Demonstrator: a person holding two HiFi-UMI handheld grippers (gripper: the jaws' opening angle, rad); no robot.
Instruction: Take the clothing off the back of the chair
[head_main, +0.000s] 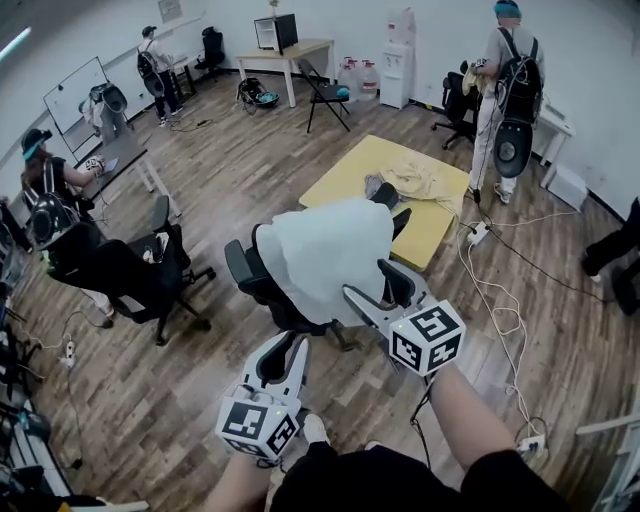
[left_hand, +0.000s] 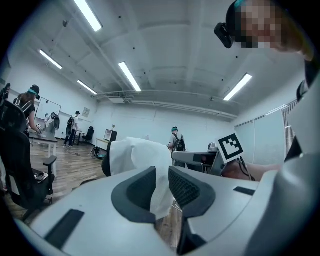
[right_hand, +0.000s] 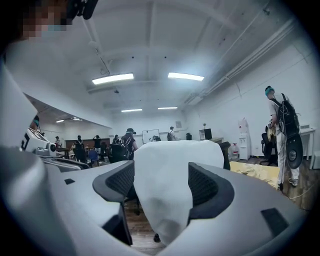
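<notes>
A white garment hangs over the back of a black office chair in the middle of the head view. My right gripper is at the garment's lower right edge with its jaws wide apart. In the right gripper view the cloth fills the gap between the pads, and no pad visibly presses on it. My left gripper is just below the garment's lower edge, its jaws a narrow gap apart. Through that gap in the left gripper view the cloth shows ahead.
Behind the chair, a low yellow table carries a pile of clothes. Another black office chair stands to the left. Cables run over the wooden floor on the right. A person with a backpack stands at the far right.
</notes>
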